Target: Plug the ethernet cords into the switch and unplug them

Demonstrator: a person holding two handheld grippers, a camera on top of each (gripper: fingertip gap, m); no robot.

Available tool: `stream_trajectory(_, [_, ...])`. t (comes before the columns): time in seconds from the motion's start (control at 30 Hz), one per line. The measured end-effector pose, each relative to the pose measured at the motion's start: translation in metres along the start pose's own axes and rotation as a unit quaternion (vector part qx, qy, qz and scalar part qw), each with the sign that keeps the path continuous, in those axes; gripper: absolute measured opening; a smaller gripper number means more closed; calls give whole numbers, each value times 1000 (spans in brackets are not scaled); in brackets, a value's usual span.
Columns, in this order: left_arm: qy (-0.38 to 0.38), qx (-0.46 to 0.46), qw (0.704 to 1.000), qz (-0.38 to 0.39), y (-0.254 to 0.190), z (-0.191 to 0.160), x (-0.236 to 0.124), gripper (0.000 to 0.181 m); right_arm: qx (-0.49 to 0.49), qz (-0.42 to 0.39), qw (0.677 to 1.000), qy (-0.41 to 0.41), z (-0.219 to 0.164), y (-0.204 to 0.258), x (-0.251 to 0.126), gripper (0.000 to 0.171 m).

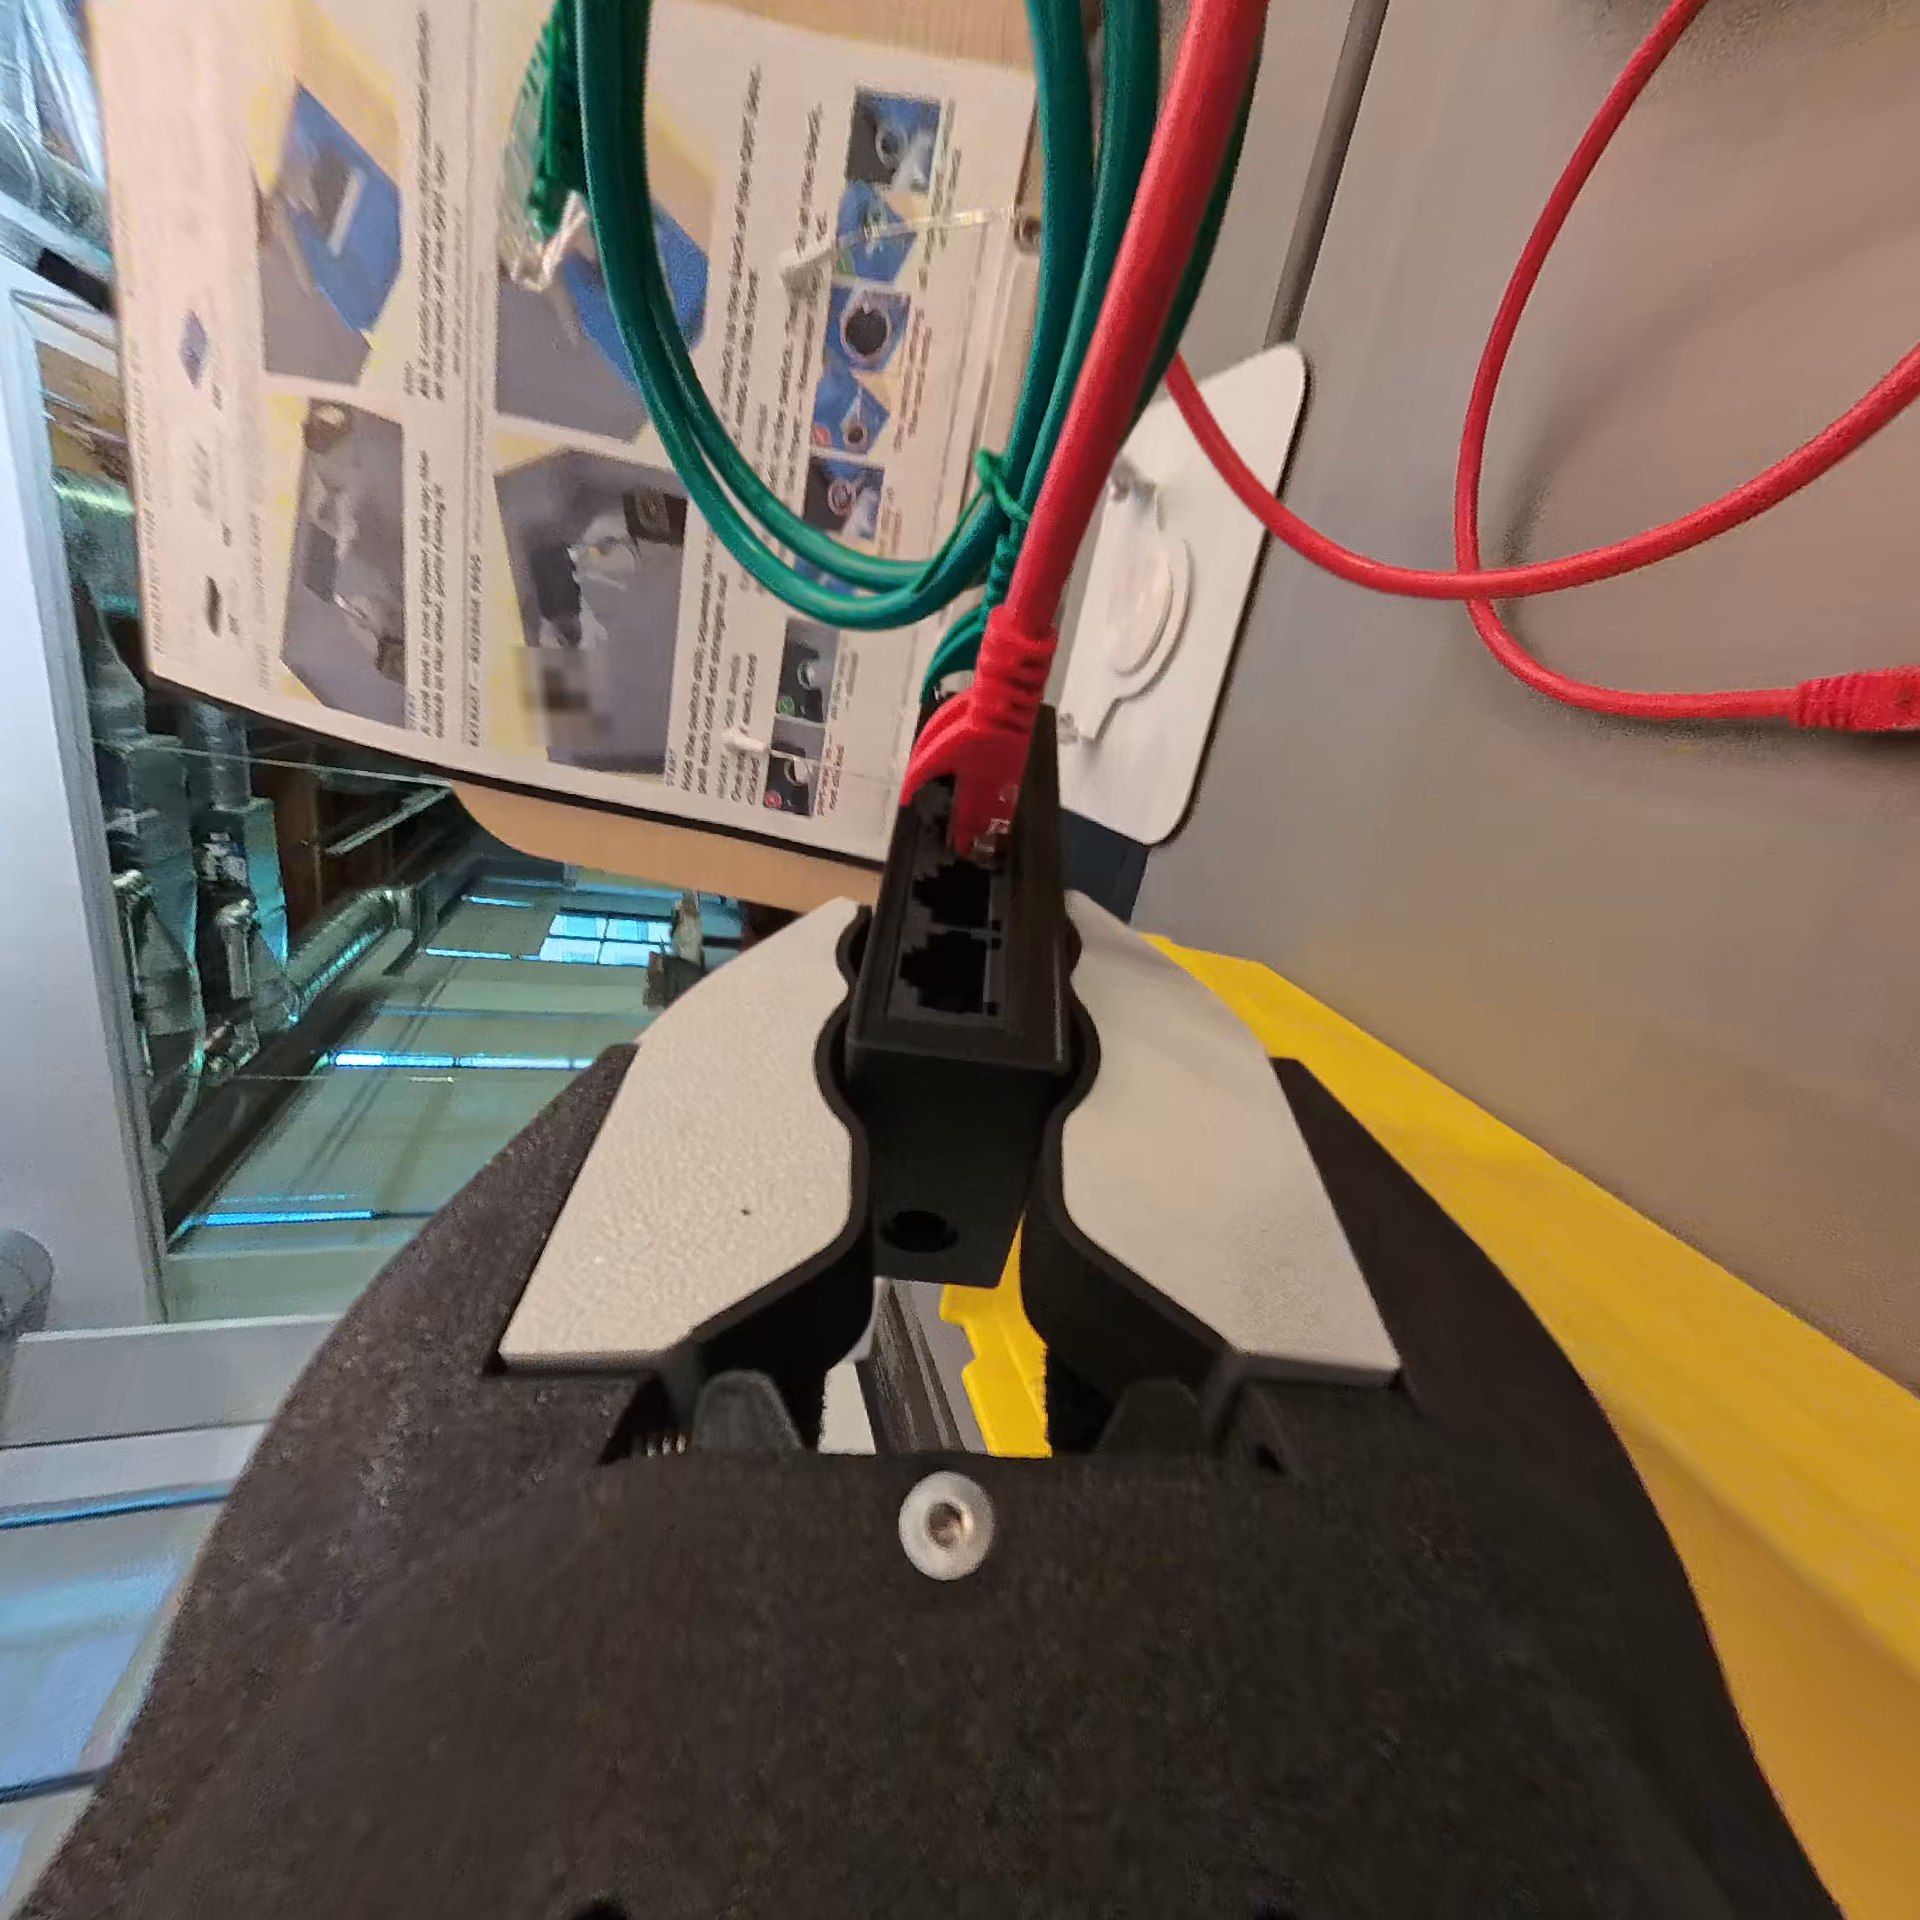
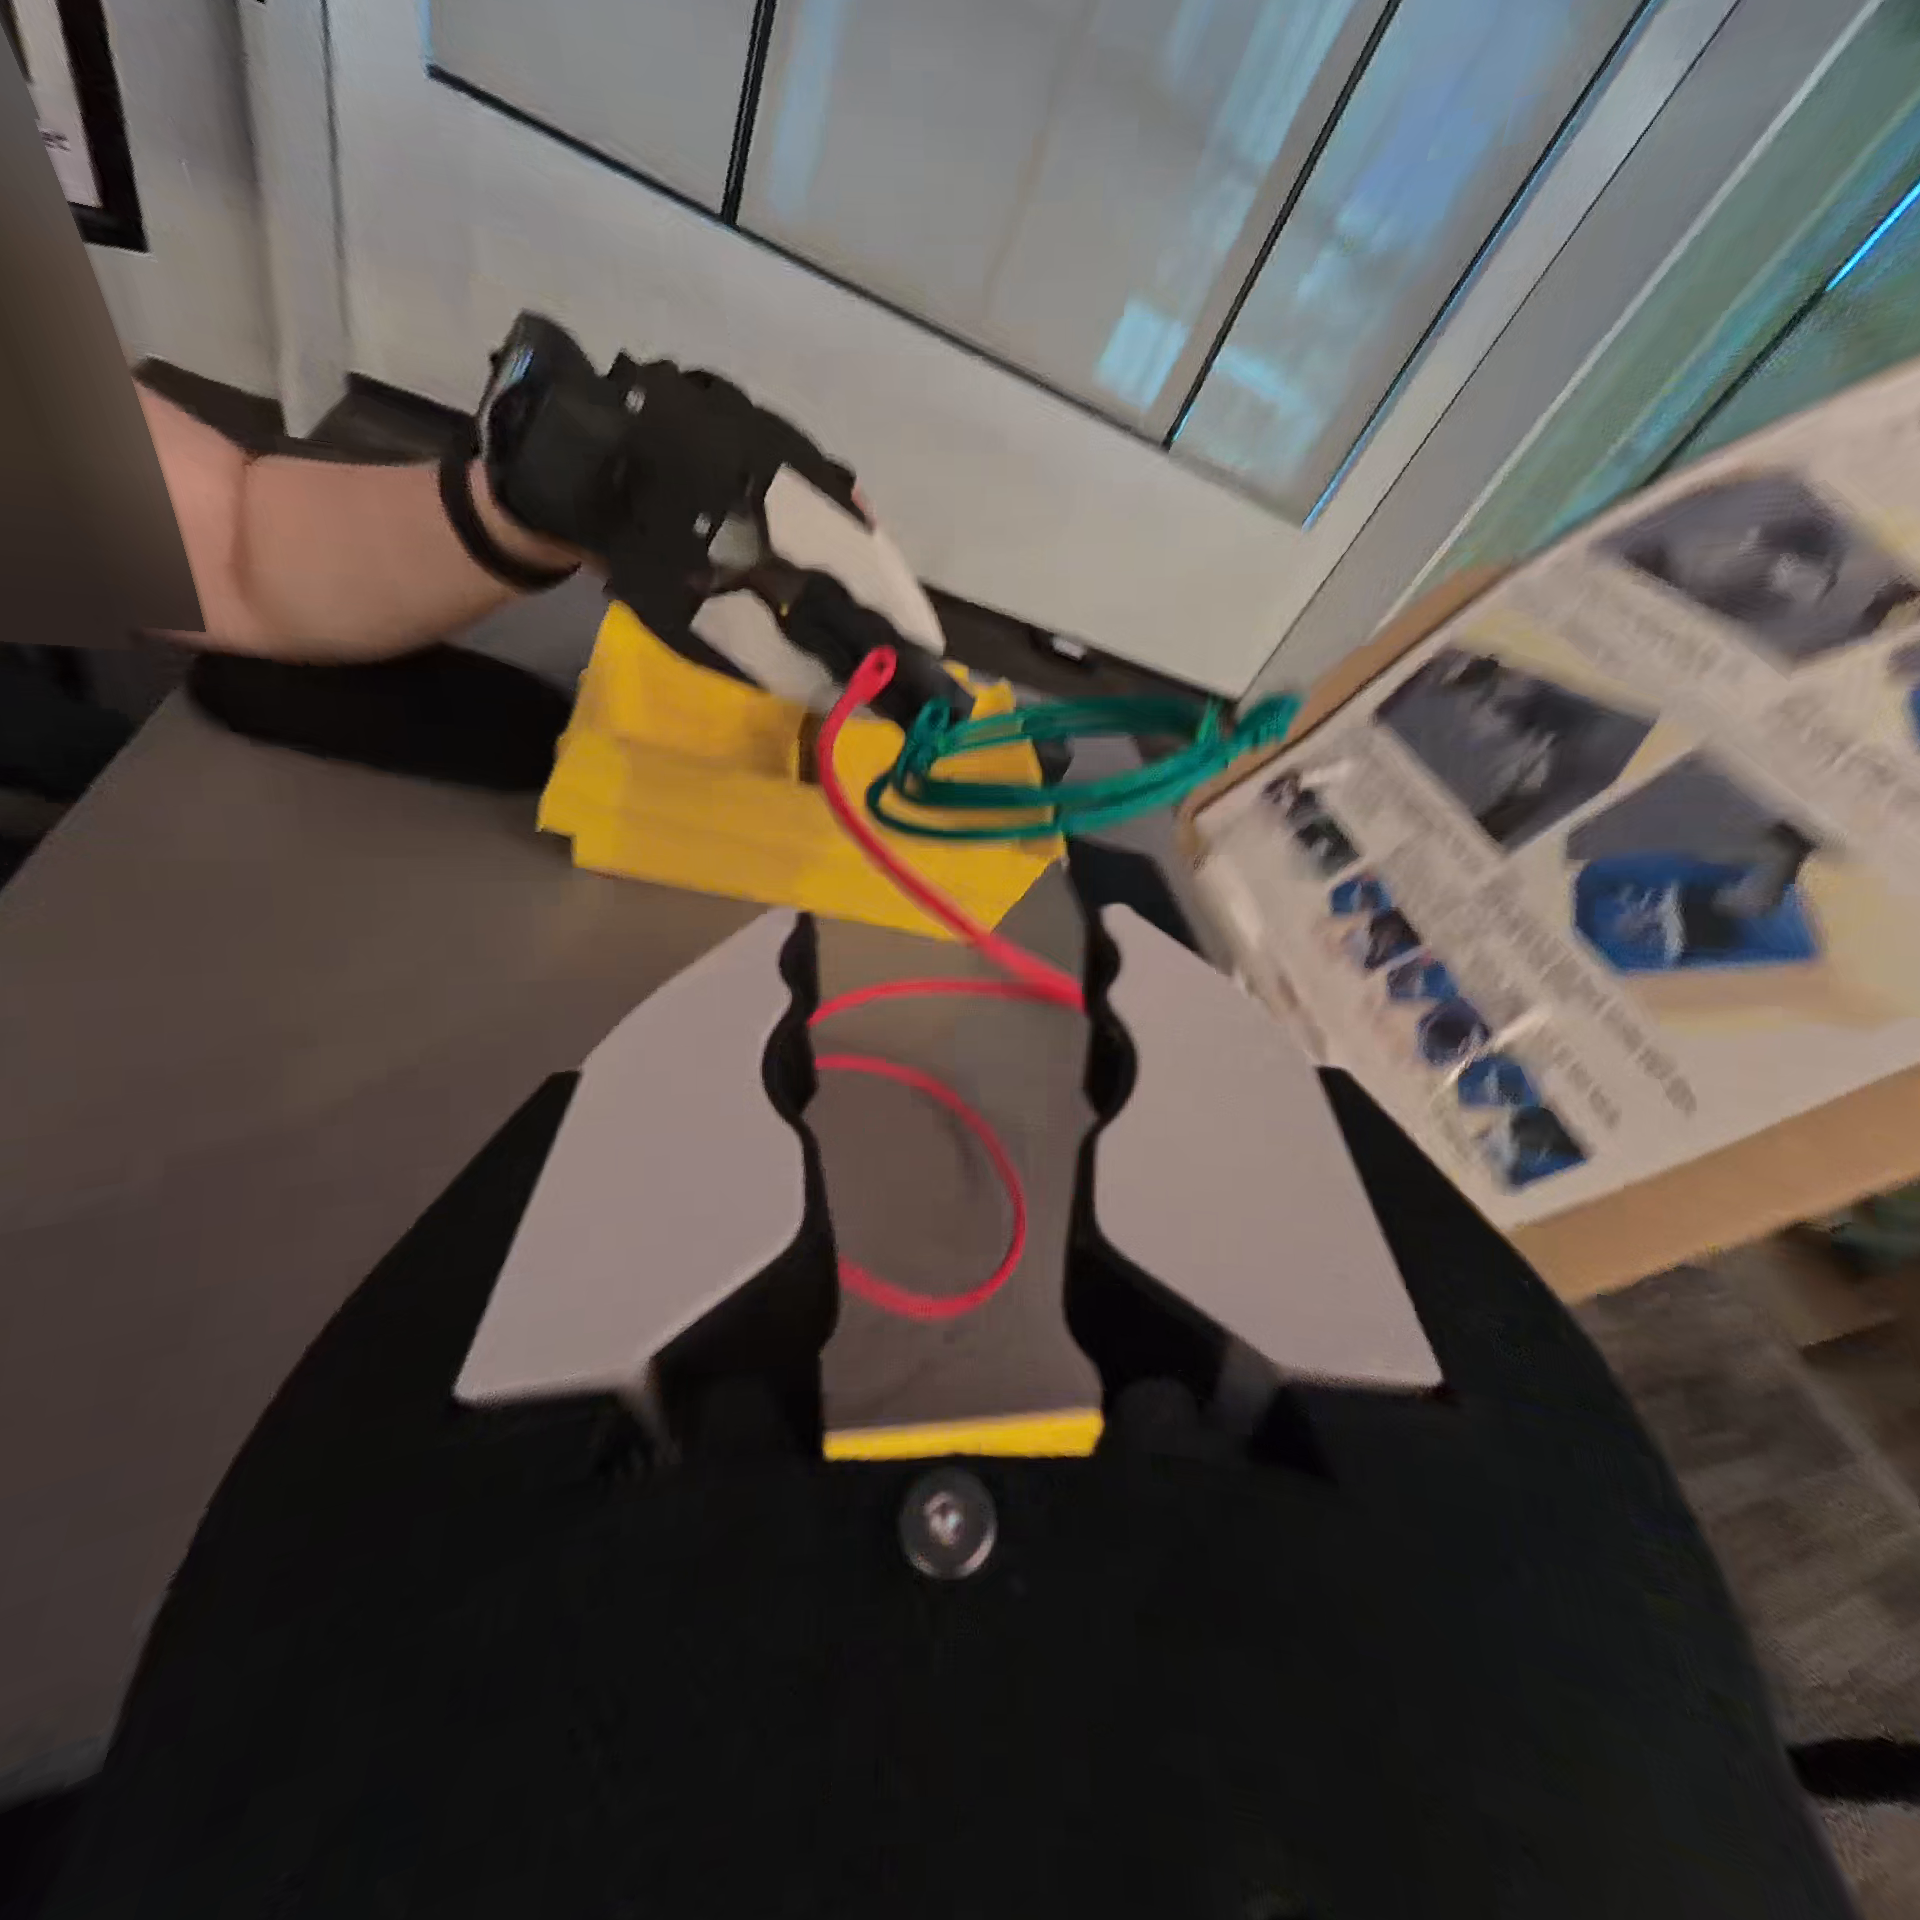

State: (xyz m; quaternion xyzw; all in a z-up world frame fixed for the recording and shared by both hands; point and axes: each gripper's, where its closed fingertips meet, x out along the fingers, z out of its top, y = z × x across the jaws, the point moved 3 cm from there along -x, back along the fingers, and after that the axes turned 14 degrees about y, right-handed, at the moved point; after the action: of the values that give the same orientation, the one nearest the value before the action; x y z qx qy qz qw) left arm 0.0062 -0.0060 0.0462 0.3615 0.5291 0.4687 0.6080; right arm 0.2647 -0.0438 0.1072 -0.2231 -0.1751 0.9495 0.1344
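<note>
My left gripper is shut on the black switch, whose port face shows. A red ethernet cord is plugged into a far port by its red plug; two nearer ports are open. The red cord's other plug lies loose on the grey table. A green cord loops behind the red plug; its clear plug hangs free. My right gripper is open and empty above the red cord's loop, short of the left gripper and the switch.
A yellow block lies on the table under the left gripper; it also shows in the left wrist view. A cardboard board with a printed instruction sheet stands at the right. A white adhesive plate sticks to the table. A person's arm rests at the left.
</note>
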Motion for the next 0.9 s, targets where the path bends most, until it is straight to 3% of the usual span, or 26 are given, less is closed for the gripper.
stream_trajectory(0.13, [-19, 16, 1000, 13, -2, 12, -13, 31, -146, -111, 983, -8, 45, 23, 40, 58])
stream_trajectory(0.27, [-10, 29, 999, 19, -6, 18, -22, 30, -328, -174, 928, -14, 70, 74, 89, 37])
stream_trajectory(0.4, [-1, 44, 999, 25, -13, 26, -29, 30, -327, -169, 930, -6, 74, 89, 120, 35])
stream_trajectory(0.53, [-3, 46, 999, 16, -20, 33, -35, 30, -340, -183, 921, 52, 55, 82, 139, 35])
stream_trajectory(0.9, [16, 72, 996, 40, -27, 38, -39, 30, -380, -219, 886, 154, 34, 75, 161, 24])
